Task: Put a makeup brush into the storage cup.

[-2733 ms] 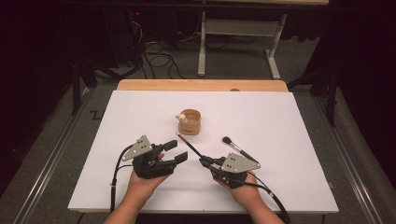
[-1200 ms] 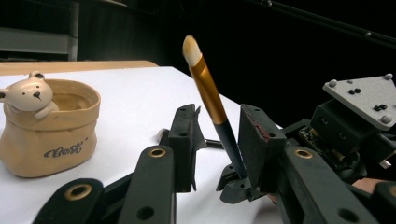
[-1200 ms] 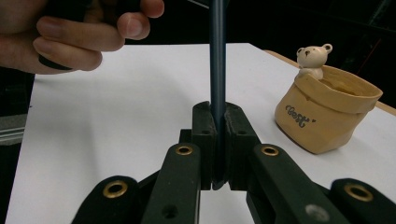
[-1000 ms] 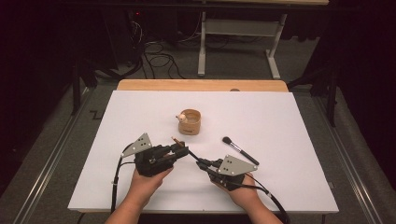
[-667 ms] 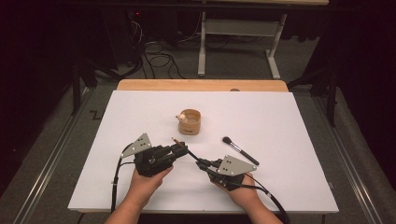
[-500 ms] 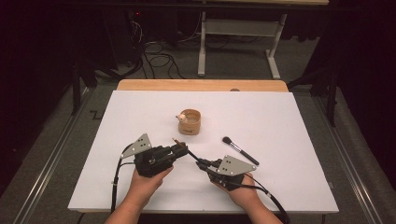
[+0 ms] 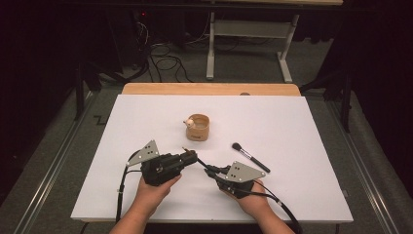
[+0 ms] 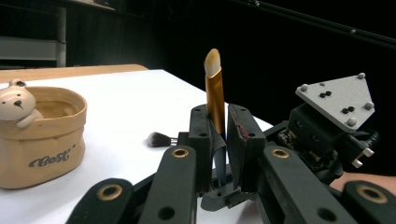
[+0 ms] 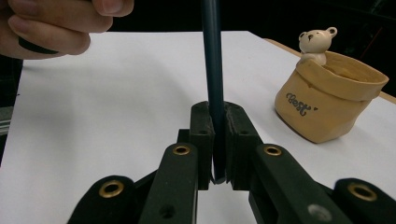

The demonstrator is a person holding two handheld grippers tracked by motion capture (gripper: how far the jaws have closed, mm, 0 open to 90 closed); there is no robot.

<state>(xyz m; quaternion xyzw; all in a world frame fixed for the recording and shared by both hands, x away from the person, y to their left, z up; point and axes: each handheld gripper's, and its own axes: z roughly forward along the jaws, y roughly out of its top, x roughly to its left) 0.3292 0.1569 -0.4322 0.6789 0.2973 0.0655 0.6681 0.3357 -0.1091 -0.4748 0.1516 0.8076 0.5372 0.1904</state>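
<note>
Jaws of both grippers pressed on one slim brush [image 7: 198, 161]: left gripper [image 7: 187, 157] pinching the gold ferrule end [image 8: 215, 95], right gripper [image 7: 213, 171] pinching the dark handle [image 9: 212, 70]. Brush held between the two, just clear of the white table [image 7: 302, 146], at about 6 o'clock from the bear-trimmed cup [image 7: 197, 127] and near the person's edge. Long axis lying close to level in the high view, running from about 10 o'clock to about 4 o'clock; pale bristle tip [image 8: 212, 60] poking past the left jaws toward 10 o'clock, handle end toward the right gripper. Standing upright in each gripper view, along the jaws' own line. Second brush [image 7: 250, 154], dark-tufted, lying flat on the table at about 4 o'clock from the cup, apart from both grippers, tuft toward 10 o'clock. Cup apparently without any brush inside. Judged progress: pick-up of the slim brush done, seemingly mid-handover between hands; placing it, probably in the cup, not yet done; dark-tufted brush untouched.
</note>
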